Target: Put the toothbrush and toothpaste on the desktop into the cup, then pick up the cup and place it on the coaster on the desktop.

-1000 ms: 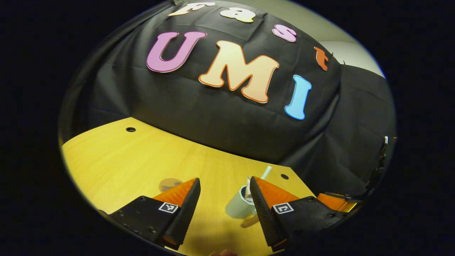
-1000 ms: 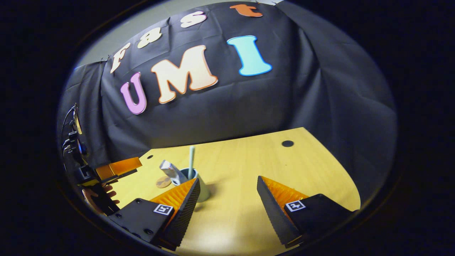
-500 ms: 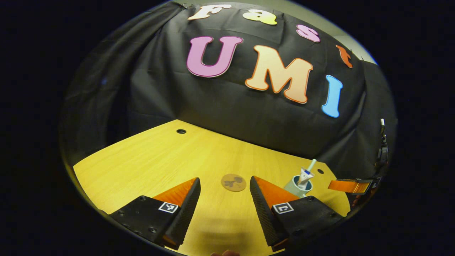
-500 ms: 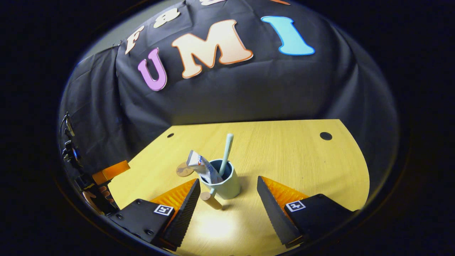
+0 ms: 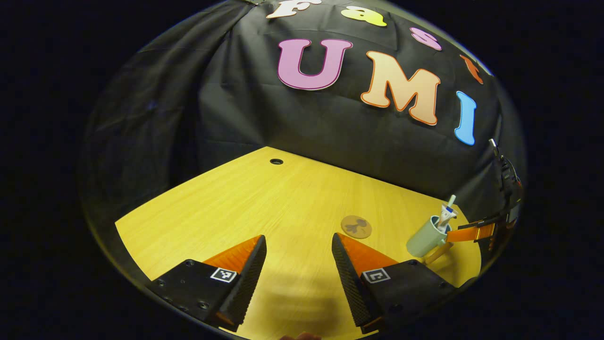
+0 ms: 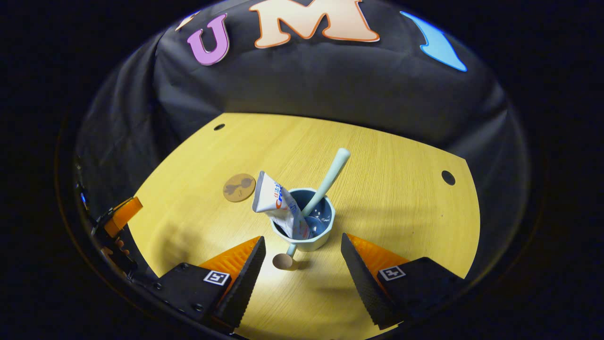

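In the left gripper view, the left gripper (image 5: 298, 264) hangs released above the near edge of the yellow wood-grain surface (image 5: 245, 203), its fingers apart with nothing between them. The round brown coaster (image 5: 356, 226) lies on the bare surface toward the right edge. Beyond it, near the right corner, stands the pale cup (image 5: 423, 240) with the toothbrush (image 5: 450, 202) and toothpaste (image 5: 443, 216) sticking out of it; the cup is apart from the coaster.

In the right gripper view, the right gripper (image 6: 303, 264) is released, its fingers spread on either side of the cup (image 6: 306, 226) without touching it. The toothpaste (image 6: 278, 204) leans left; its printing is too small to read. The toothbrush (image 6: 326, 182) leans right. A small wooden handle (image 6: 284, 260) juts from the cup's base. The coaster (image 6: 239, 187) lies just beyond on the left. Black cloth walls the surface.
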Tool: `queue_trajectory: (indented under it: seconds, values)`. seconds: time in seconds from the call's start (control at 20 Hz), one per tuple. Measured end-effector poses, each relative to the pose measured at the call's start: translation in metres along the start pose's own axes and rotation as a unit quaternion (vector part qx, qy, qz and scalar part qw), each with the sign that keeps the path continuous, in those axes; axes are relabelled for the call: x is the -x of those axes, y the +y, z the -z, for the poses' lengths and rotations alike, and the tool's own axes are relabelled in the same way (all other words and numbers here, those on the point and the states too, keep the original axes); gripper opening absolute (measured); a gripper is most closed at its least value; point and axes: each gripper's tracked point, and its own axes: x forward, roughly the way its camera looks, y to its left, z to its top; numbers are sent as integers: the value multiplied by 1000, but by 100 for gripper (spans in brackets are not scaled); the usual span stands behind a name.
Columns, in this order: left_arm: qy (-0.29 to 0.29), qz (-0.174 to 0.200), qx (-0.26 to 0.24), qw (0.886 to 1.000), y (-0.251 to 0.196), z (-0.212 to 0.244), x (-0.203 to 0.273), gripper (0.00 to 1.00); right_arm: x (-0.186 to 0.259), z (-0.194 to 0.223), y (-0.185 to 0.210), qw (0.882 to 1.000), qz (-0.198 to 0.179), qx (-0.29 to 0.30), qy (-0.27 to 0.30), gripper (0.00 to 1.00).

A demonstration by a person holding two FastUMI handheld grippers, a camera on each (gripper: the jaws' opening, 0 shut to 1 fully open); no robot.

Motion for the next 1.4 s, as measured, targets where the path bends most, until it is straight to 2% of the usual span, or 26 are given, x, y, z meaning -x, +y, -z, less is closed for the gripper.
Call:
queue_trajectory:
  seconds: [0.05,0.35,0.45,0.5,0.6,0.8,0.9,1.0,1.1,1.2,1.4]
  values:
    - [3,-4,-4,1000,9,-1,-1,81,-4,3,2,1000,7,3,15,99]
    - [21,-12,-17,1000,45,-2,-12,81,-22,22,2,993,50,-10,105,99]
    - [29,-9,-16,999,53,-1,-18,84,-28,26,1,990,59,-21,128,96]
    - [35,-6,-15,999,56,1,-21,81,-30,29,1,988,64,-23,137,96]
    - [49,-2,-17,999,63,6,-29,81,-36,32,1,986,74,-23,150,93]
    - [60,5,-19,998,72,9,-41,81,-46,39,2,980,89,-26,175,76]
    - [68,8,-11,998,75,13,-46,81,-49,42,0,978,97,-20,186,64]
    - [82,17,5,996,72,20,-46,81,-51,46,1,975,99,-24,200,60]
    - [94,23,15,995,69,28,-47,81,-51,50,1,972,96,-35,213,52]
    - [102,30,23,994,66,33,-49,81,-49,51,0,969,98,-36,224,31]
    - [113,38,22,993,65,38,-53,81,-50,51,1,968,104,-29,227,30]
